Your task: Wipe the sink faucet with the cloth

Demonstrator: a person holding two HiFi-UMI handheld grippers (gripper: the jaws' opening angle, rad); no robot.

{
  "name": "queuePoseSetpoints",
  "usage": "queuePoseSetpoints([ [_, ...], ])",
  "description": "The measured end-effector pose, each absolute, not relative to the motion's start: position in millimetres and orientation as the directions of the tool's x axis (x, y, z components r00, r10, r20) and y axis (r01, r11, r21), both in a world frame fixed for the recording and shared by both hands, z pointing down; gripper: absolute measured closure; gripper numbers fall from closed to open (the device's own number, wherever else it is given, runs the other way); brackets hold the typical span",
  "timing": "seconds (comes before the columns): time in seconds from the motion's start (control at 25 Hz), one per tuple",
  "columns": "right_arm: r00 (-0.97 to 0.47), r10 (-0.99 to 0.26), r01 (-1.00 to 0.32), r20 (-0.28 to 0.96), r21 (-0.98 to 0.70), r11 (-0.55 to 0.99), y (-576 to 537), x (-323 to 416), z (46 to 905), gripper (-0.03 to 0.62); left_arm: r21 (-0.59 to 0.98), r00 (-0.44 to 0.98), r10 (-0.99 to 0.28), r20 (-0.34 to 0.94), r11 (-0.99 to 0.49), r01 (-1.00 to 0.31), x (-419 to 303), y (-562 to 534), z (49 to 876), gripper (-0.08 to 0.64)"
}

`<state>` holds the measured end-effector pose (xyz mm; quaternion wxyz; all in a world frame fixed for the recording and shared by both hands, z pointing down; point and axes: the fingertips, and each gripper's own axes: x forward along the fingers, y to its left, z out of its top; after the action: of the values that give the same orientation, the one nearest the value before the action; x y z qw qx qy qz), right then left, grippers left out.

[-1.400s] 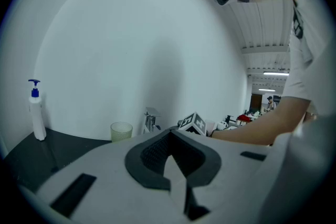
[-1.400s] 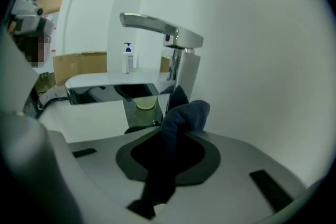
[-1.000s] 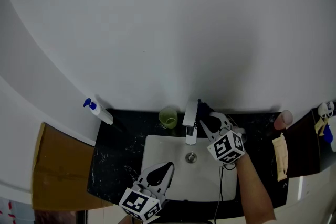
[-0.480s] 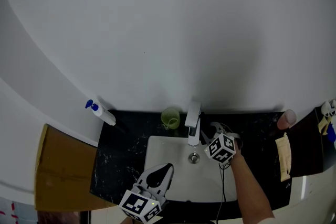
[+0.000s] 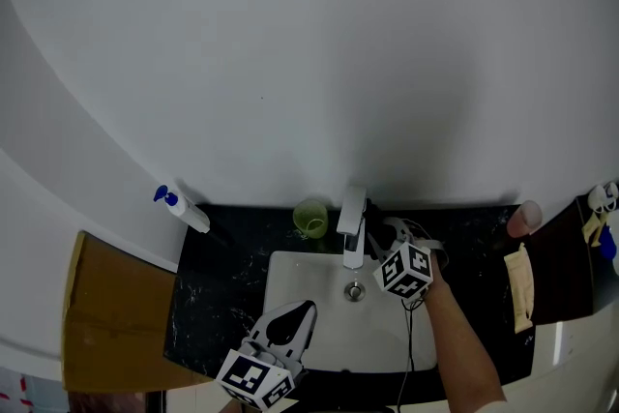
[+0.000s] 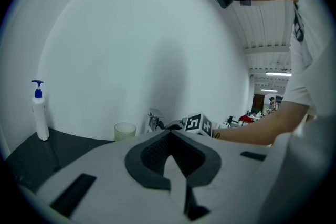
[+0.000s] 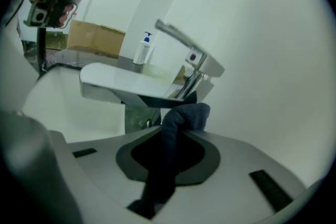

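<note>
the right hand-held gripper (image 5: 384,237) is clamped on a dark blue cloth (image 7: 185,115), which runs down between its jaws and bunches up at the tips. that bunched end sits at the foot of the faucet (image 5: 352,223), on its right side and under the flat spout; whether it actually presses on the metal cannot be told. the spout reaches out over the near half of the white sink (image 5: 286,272), whose basin lies open to the left of this gripper. the faucet lever stands just above the cloth, and the wall rises close behind. the left hand-held gripper (image 5: 295,315) hangs over the near left rim of the sink, well apart from the faucet, jaws together with nothing between them. on the dark tabletop (image 5: 219,272) a green cup (image 5: 309,217) stands just left of the faucet at the far edge. a soap bottle (image 5: 182,207) stands further left against the wall. a cardboard box (image 5: 108,314) butts the tabletop's left edge. the person's forearm (image 5: 462,336) crosses the near right corner of the sink.
</note>
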<state>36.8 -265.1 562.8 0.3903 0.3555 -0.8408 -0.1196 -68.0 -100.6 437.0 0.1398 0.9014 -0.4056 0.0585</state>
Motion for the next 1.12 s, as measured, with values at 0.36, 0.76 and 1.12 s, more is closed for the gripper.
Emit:
queuePoseSetpoints([
  [0.36,-0.439,-0.800,-0.385,0.410,0.718,0.579,-263.7,34.9,479.5,0.534,0.219,0.673,-0.705,0.223,-0.637,-0.739,-64.3,-99.2,438.6,0.560],
  [0.76,-0.410,-0.690,-0.398,0.597,0.564,0.724,-260.1,33.5,574.3,0.534,0.204,0.649,-0.721,0.242,-0.616,-0.761,-66.9,-100.4,430.3,0.560],
  [1.12,-0.409,-0.599,-0.425,0.689,0.437,0.793,-249.5,26.7,610.0,0.534,0.204,0.643,-0.727,0.241,-0.610,-0.766,-70.3,-102.5,429.7,0.560],
])
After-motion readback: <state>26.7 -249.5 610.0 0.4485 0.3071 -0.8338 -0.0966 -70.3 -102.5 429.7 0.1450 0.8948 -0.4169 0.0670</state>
